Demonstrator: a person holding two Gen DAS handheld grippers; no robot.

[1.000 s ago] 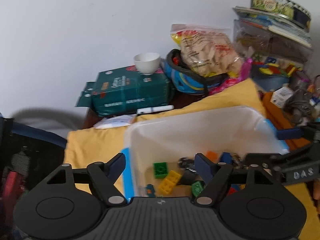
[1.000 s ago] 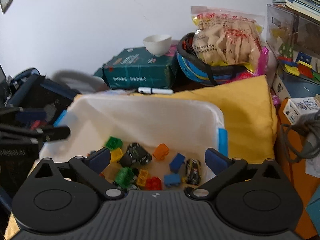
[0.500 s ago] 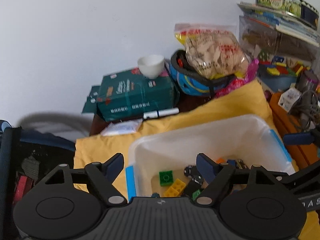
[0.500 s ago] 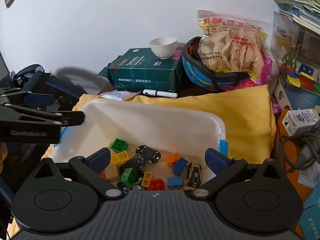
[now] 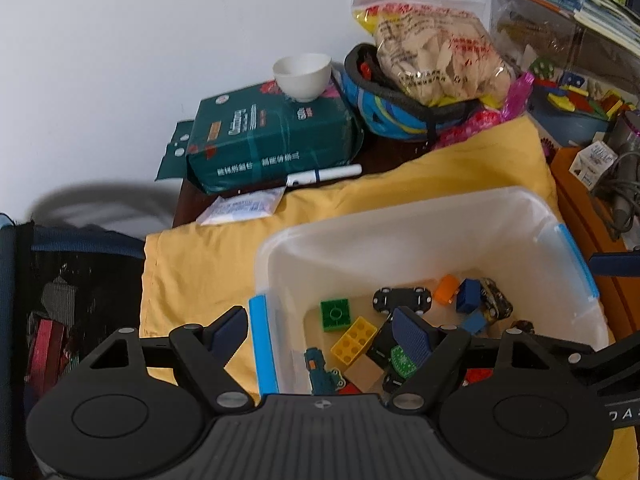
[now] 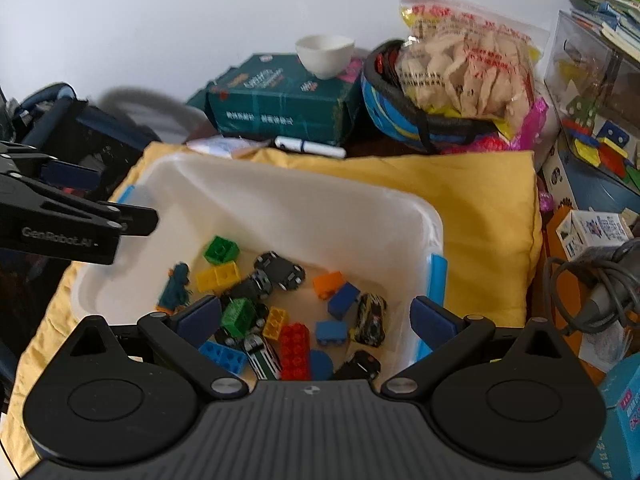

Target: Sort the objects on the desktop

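Yellow cloth (image 5: pixel 360 208) covers the desk, and a translucent white plastic bin (image 6: pixel 280 208) with blue latches sits on it, holding the toys. At nine o'clock in the right wrist view a dark mesh bag (image 6: pixel 80 136) stands beside the cloth, and the left gripper (image 6: pixel 132 218) reaches over the bin's left rim, fingers spread and empty; in its own view the left gripper (image 5: pixel 320 332) straddles that rim, one finger outside the bin and one inside.

Inside the bin, from left to right in the right wrist view: a teal toy figure (image 6: pixel 176 286) near the left wall, a green brick (image 6: pixel 221 249) with a yellow brick (image 6: pixel 218 277) just beside it, a black toy car (image 6: pixel 280 270) near the middle, a red brick (image 6: pixel 295 350) at six o'clock, an orange brick (image 6: pixel 329 283) touching a blue brick (image 6: pixel 343 300), and a black-and-yellow toy car (image 6: pixel 370 320) near the right wall. The right gripper (image 6: pixel 316 316) hangs above these, fingers wide apart, holding nothing.

Beyond the bin at twelve o'clock lie a white marker (image 6: pixel 310 146), a green package (image 6: pixel 280 104) with a white bowl (image 6: pixel 325 54) on top, then a blue helmet (image 6: pixel 400 120) carrying a bag of snacks (image 6: pixel 468 68). At three o'clock a grey cable (image 6: pixel 592 280) is coiled on an orange surface.
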